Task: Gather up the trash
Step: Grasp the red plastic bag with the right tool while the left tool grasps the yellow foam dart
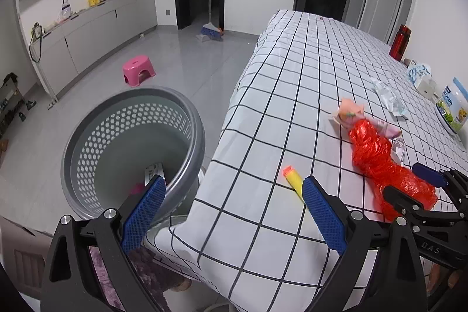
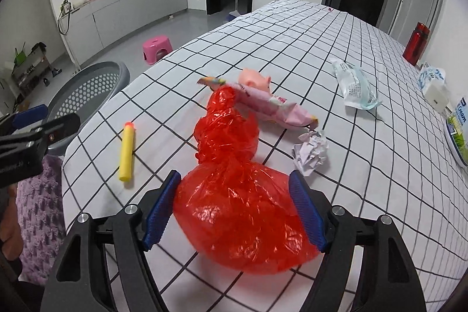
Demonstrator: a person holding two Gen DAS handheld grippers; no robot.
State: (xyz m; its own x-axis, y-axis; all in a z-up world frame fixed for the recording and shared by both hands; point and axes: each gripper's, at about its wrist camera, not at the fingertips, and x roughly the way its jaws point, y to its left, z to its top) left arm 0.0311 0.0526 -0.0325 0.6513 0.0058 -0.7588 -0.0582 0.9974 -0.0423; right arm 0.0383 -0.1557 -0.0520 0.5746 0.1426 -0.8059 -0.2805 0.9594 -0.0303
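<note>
A white cloth with a thin black grid (image 2: 292, 28) covers the table. On it lie a glossy, translucent red plastic bag (image 2: 234, 212), a yellow foam dart with an orange tip (image 2: 127, 151), a pink snack wrapper with printed lettering (image 2: 275, 107), a pale pink toy pig (image 2: 254, 79), and a crumpled white paper ball (image 2: 310, 154). The perforated plastic basket (image 1: 131, 142) is grey, the stool on the floor (image 1: 138, 73) bright pink, the bottle at far right (image 2: 416, 43) metallic red. Both grippers' black fingers carry textured blue pads (image 2: 307, 212).

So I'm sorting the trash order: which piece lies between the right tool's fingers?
The red plastic bag, bulging between the open right tool; the crumpled paper and pink wrapper lie beyond.
</note>
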